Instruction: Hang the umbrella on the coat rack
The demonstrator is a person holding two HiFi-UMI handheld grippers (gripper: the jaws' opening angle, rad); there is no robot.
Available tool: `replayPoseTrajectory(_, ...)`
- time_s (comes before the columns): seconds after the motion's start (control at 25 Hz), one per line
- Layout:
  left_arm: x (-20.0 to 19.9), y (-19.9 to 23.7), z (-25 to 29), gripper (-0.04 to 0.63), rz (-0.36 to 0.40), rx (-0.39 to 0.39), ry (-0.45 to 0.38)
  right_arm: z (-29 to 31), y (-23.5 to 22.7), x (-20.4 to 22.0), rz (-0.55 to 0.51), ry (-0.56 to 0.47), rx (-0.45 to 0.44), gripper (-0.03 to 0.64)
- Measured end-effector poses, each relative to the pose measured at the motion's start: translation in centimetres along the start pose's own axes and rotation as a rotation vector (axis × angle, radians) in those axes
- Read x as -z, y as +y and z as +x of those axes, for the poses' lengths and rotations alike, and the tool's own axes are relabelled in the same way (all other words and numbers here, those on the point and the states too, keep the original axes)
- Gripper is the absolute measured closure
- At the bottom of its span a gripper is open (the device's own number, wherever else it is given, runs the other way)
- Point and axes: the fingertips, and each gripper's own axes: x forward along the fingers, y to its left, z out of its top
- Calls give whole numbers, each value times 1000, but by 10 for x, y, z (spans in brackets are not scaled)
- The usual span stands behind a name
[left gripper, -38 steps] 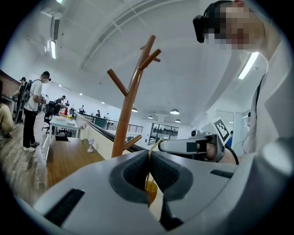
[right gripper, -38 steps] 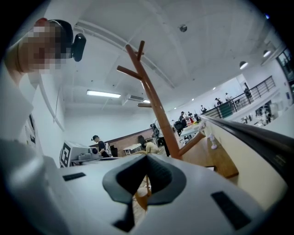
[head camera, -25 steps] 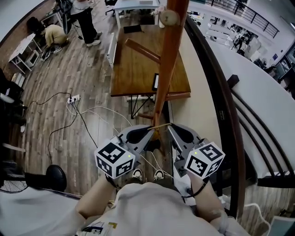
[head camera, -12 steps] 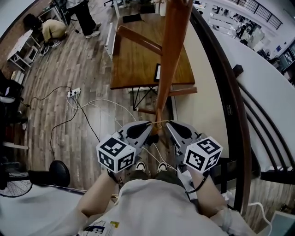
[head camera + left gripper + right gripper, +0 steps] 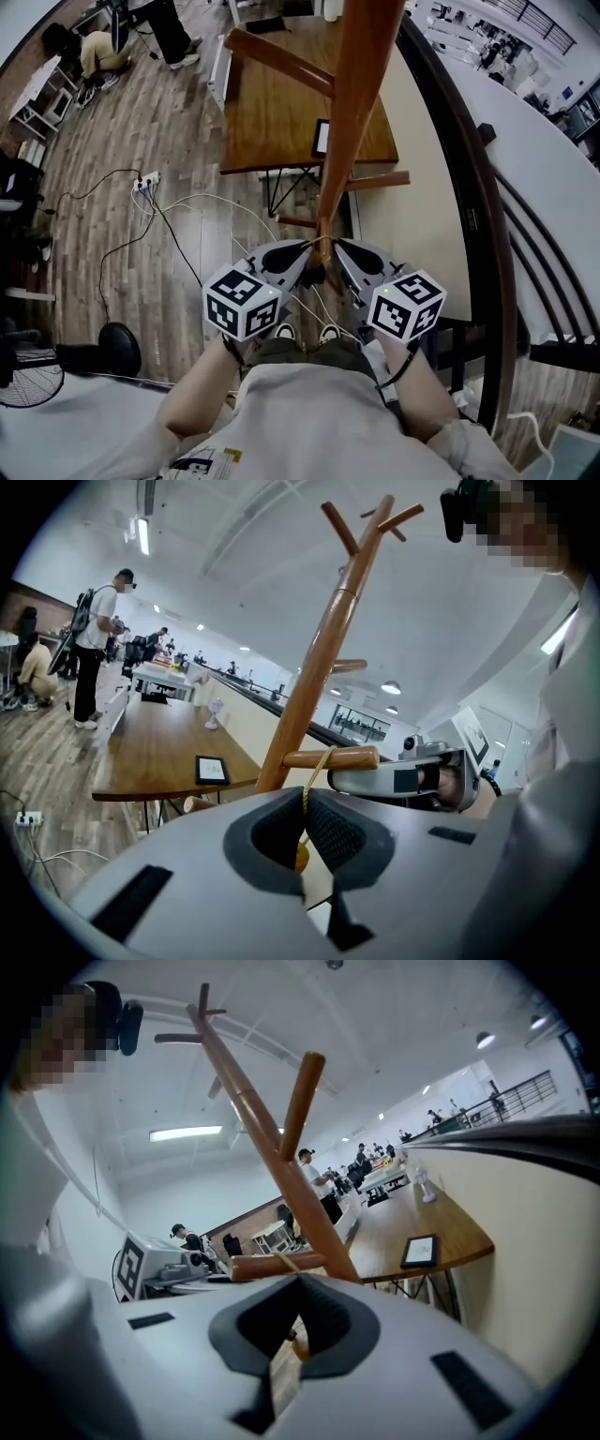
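The wooden coat rack rises right in front of me, and its pole slants up to forked pegs. A thin yellow cord, the umbrella's loop, runs up over a low peg of the rack. My left gripper is shut on this cord just left of the pole's foot. My right gripper is shut on the same cord beside the peg. A yellowish bit hangs under the jaws. The umbrella's body is hidden below the grippers.
A wooden table with a dark tablet stands behind the rack. A curved dark railing runs along the right. Cables and a power strip lie on the floor at left, near a fan base. People stand far back.
Both grippers have drawn closer together and nearer to the pole's foot. The stretch of cord between them has shortened. The head view has tilted a little.
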Motion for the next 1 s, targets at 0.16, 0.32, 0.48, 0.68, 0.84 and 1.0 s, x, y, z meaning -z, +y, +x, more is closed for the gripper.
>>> replayPoseTrajectory(0.16,1,7,10,594,-20,-7,3,6,-8,1,10,-2,16,614)
replayPoseTrajectory(0.32,4,12,20,594,-27,-5,20,11,-16,3,12,-2,38,614)
replayPoseTrajectory(0.48,9,16,32,594,-30,-5,41,18,-23,8,4,12,57,612)
replayPoseTrajectory(0.68,12,20,40,592,-31,-3,67,25,-24,12,-12,42,76,611)
replayPoseTrajectory(0.84,13,24,42,591,7,-23,78,28,-26,11,-26,62,113,584)
replayPoseTrajectory(1.0,7,25,37,575,40,-71,53,19,-31,7,-27,57,161,581)
